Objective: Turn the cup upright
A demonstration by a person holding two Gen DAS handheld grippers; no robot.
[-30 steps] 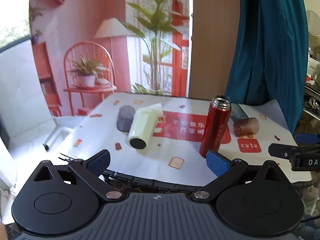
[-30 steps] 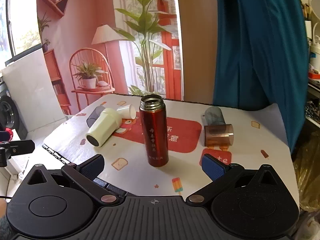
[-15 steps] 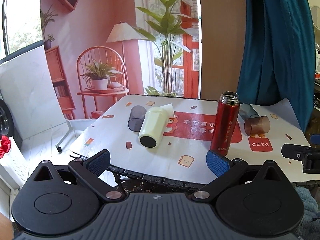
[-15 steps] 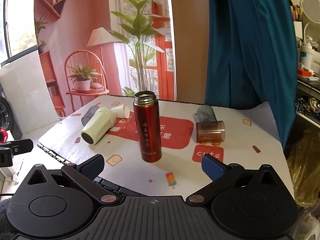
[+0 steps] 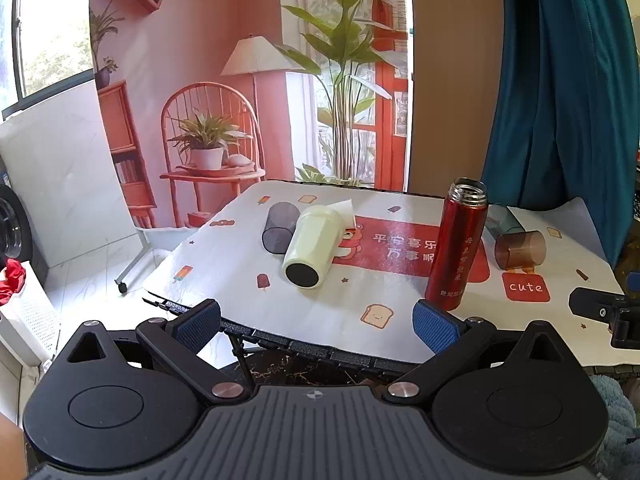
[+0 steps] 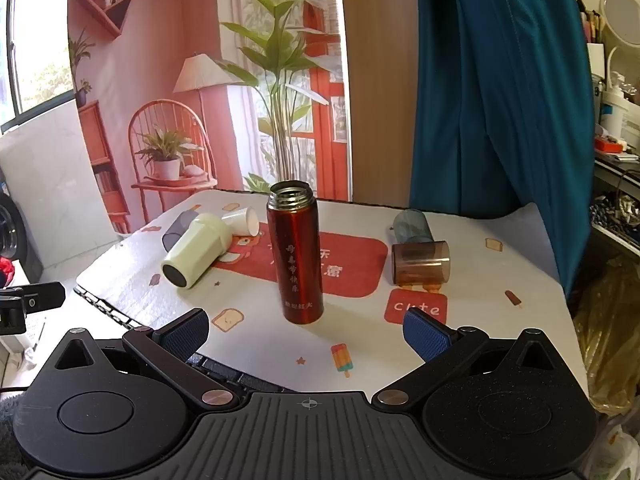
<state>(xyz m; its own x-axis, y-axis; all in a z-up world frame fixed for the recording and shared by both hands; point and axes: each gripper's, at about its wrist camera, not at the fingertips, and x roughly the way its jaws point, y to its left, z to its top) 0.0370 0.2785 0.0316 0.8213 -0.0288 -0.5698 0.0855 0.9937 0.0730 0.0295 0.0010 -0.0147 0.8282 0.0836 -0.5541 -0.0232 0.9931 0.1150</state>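
Observation:
A red steel flask stands upright and open-topped on the table. A cream cup lies on its side, base toward me. A grey tumbler, a white paper cup, a brown cup and a blue-green cup also lie on their sides. My left gripper is open and empty at the table's near edge. My right gripper is open and empty in front of the flask.
The table has a white cloth with a red panel. A blue curtain hangs behind on the right. A printed room backdrop stands behind. The other gripper shows at each view's side.
Both grippers have drawn back and risen from the table, so the flask and cups look smaller and farther. The objects have not moved. Both grippers stay open.

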